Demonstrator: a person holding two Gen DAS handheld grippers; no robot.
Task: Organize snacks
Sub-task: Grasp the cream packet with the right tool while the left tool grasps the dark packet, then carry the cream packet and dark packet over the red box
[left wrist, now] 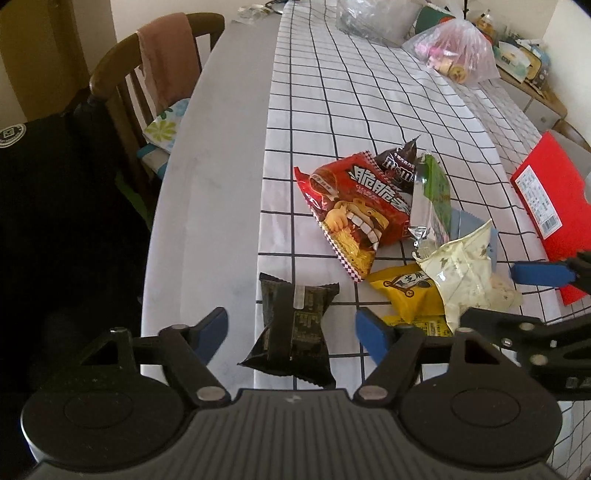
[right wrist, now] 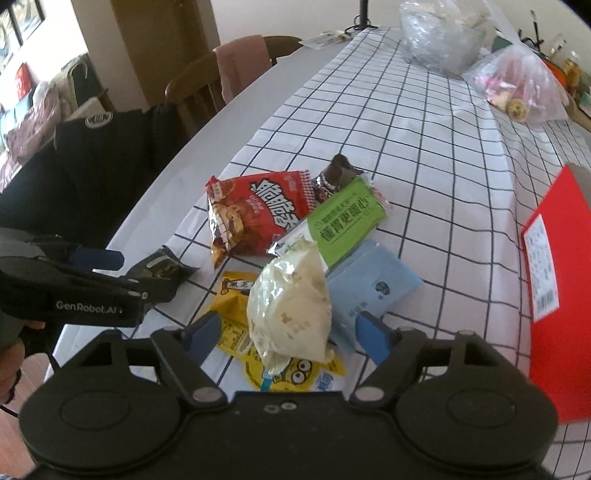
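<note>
A pile of snack packets lies on the checked tablecloth (left wrist: 369, 110). My left gripper (left wrist: 291, 328) is open, its fingers on either side of a black packet (left wrist: 291, 328), apart from it. My right gripper (right wrist: 284, 332) is open around a cream packet (right wrist: 291, 306), which also shows in the left wrist view (left wrist: 465, 280). The cream packet rests on a yellow packet (right wrist: 236, 295) and a light blue packet (right wrist: 369, 291). Behind them lie a red noodle packet (right wrist: 255, 214), a green packet (right wrist: 343, 218) and a brown M&M's packet (right wrist: 336, 173). The left gripper shows in the right wrist view (right wrist: 96, 258), at the black packet (right wrist: 159, 269).
A red box (right wrist: 554, 280) stands at the right. A bag of goods (right wrist: 517, 88) and a clear plastic bag (right wrist: 439, 33) sit at the far end. A wooden chair with a pink cloth (left wrist: 162, 62) stands left of the table, beside a dark chair back (right wrist: 92, 162).
</note>
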